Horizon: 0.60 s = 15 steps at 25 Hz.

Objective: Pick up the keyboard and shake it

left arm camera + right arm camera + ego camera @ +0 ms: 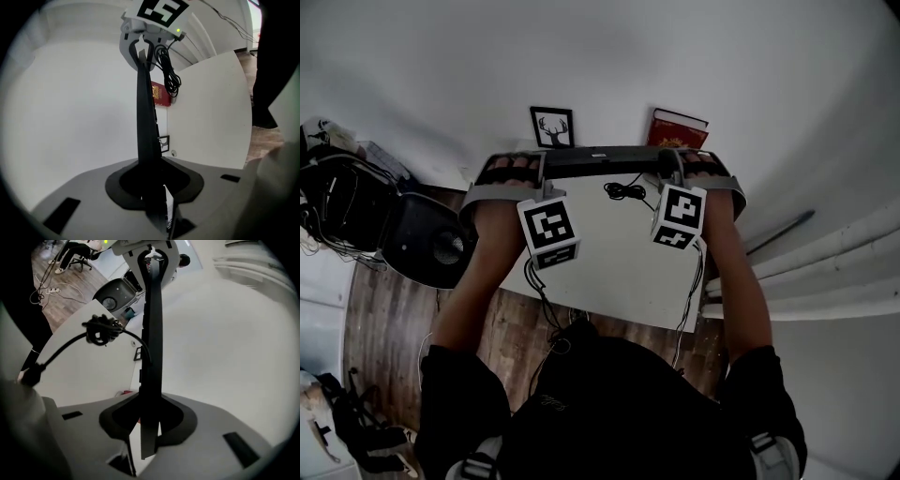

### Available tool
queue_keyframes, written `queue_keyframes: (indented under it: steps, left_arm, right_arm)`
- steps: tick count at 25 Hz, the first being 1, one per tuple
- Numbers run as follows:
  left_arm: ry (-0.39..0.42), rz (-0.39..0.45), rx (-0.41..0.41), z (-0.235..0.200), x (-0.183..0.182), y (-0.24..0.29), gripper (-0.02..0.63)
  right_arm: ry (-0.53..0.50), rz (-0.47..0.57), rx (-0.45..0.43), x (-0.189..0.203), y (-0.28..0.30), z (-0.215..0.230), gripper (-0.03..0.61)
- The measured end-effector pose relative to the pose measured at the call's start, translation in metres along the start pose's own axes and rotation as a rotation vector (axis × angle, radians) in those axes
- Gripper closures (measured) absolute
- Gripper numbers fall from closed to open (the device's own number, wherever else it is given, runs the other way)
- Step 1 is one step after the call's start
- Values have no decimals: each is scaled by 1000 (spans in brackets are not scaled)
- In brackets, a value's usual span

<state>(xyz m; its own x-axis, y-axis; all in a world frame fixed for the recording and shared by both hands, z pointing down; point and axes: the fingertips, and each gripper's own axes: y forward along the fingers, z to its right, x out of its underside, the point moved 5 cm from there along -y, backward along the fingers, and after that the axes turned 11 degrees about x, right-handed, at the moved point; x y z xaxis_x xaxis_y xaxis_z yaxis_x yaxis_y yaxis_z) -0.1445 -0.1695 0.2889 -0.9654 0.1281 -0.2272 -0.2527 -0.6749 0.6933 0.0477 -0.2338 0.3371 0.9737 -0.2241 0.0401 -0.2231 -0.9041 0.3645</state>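
a white table (609, 267) stands against a pale wall, and above its far edge a person holds a dark keyboard (600, 161) level in the air, clear of the tabletop. the left gripper (539, 173) is clamped on one end and the right gripper (677, 169) on the other. behind it a red book (678, 129) and a framed deer picture (552, 127) lean on the wall. a coiled black cable (625, 191) dangles beneath the keyboard.
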Motion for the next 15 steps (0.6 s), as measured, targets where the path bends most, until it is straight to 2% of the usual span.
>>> queue_keyframes:
  steps: [3, 5, 7, 10, 13, 15]
  left_arm:
    - [-26, 24, 57, 11, 23, 15, 523]
    - [-40, 64, 116, 26, 30, 26, 526]
    - [-47, 143, 218, 47, 25, 43, 528]
    - [-51, 253, 412, 83, 19, 73, 531]
    - [-9, 273, 572, 123, 14, 100, 531]
    - [15, 285, 665, 147, 10, 119, 531]
  right_arm:
    - [-23, -19, -62, -23, -11, -4, 479]
    - [-19, -20, -145, -33, -18, -19, 479]
    - [-4, -8, -270, -36, -17, -45, 479]
    - [34, 22, -480, -39, -12, -89, 479]
    - [79, 38, -674, -48, -11, -135, 479]
    - [105, 37, -768, -51, -7, -165, 479]
